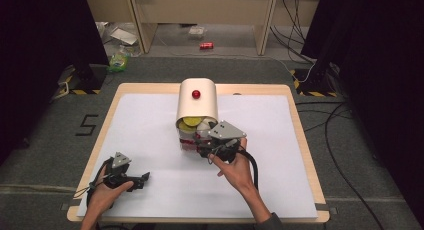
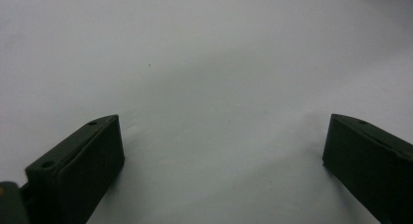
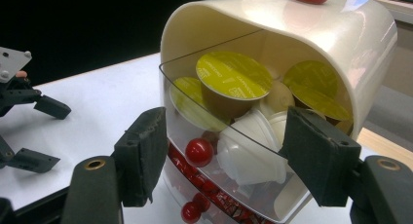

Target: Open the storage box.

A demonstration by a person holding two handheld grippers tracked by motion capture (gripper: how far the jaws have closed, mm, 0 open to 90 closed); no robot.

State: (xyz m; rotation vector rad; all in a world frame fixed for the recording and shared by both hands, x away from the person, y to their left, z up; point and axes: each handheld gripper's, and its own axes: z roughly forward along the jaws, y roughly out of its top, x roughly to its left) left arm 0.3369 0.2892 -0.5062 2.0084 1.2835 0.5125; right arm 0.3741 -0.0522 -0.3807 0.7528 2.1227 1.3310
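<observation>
A cream dispenser with a red knob on top lies near the middle of the white sheet. Its clear drawer stands pulled out at the front and holds yellow-lidded capsules and white capsules; a small red knob sits on the drawer's face. My right gripper is shut on this drawer, one jaw pressed on each side, and it reaches in from the right in the high view. My left gripper rests low at the front left, open with nothing in it.
The white sheet covers most of the wooden table. Beyond the table, a red can and scattered litter lie on the floor. Cables run along the floor at the right. Dark curtains stand on both sides.
</observation>
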